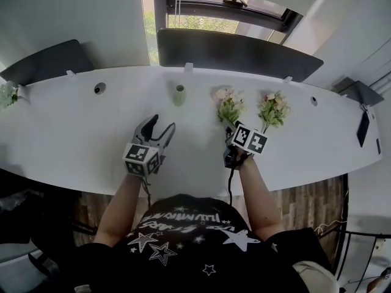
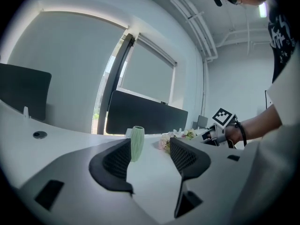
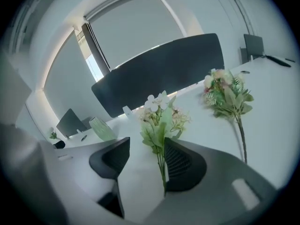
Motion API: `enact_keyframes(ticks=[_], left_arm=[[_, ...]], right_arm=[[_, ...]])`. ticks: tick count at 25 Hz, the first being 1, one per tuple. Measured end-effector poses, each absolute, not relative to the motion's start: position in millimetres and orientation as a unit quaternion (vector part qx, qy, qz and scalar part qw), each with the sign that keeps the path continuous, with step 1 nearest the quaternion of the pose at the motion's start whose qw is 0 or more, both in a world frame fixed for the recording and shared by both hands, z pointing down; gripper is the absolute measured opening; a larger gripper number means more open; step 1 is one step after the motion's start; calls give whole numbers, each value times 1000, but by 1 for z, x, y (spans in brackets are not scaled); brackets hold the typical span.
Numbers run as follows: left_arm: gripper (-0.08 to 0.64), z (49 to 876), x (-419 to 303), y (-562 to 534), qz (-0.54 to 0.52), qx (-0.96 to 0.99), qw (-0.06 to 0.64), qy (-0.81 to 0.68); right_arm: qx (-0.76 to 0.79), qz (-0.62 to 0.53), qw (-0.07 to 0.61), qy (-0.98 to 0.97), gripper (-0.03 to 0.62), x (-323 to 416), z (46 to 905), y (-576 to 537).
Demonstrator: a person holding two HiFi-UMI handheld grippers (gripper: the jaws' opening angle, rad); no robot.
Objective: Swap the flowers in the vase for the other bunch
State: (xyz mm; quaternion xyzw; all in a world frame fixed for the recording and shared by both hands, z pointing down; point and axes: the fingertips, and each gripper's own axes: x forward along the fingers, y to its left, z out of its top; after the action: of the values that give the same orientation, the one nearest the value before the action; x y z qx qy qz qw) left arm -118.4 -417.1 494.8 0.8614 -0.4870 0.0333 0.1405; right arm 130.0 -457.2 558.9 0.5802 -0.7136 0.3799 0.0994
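White desk (image 1: 73,133) by a window (image 1: 195,18). Shirt (image 1: 183,224) lettering's unreadable. Left gripper (image 1: 162,124) is wide open and empty, facing the vase (image 2: 137,143). Only the right gripper (image 3: 143,161) view shows its jaws apart around a bunch's (image 3: 159,121) stems.

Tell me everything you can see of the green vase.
The vase is small, pale green, slim and rounded, with a ribbed surface and an open mouth; it looks like ceramic or matte plastic. It stands upright on the white table near the far edge, before the dark divider panel. No stems are in it. Only the table touches it: the nearer flower bunch lies apart to its right, and the left gripper is short of it, jaws apart.
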Motion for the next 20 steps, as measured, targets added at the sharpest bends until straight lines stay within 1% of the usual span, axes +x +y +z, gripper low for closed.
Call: enact_keyframes(ticks=[2, 3, 4, 6, 7, 9, 13, 17, 20], left_arm=[[221, 490, -122, -409, 37, 862, 133, -488], [177, 487, -124, -404, 38, 862, 132, -488], [125, 485, -125, -399, 36, 862, 133, -487], [50, 480, -127, -387, 29, 866, 137, -480], [28, 479, -128, -381, 27, 868, 139, -476], [9, 475, -130, -368, 23, 872, 138, -469], [8, 472, -133, -341, 36, 881, 123, -455], [8, 472, -132, -315, 54, 890, 107, -439], [8, 469, -132, -300, 33, 890, 113, -441]], right_arm=[[591, 367, 85, -713, 216, 131, 547, -451], [595, 360, 78, -714, 194, 130, 540, -447], [598, 352, 70, -717, 149, 128, 533, -443], [597, 338, 54, -725, 25, 122, 520, -433], [592, 332, 46, -733, 15, 117, 514, -427], [572, 321, 36, -754, 3, 101, 500, -413], [540, 288, 27, -790, 3, 73, 475, -379], [539, 265, 34, -799, 3, 62, 465, -342], [546, 262, 38, -795, 3, 61, 467, -313]])
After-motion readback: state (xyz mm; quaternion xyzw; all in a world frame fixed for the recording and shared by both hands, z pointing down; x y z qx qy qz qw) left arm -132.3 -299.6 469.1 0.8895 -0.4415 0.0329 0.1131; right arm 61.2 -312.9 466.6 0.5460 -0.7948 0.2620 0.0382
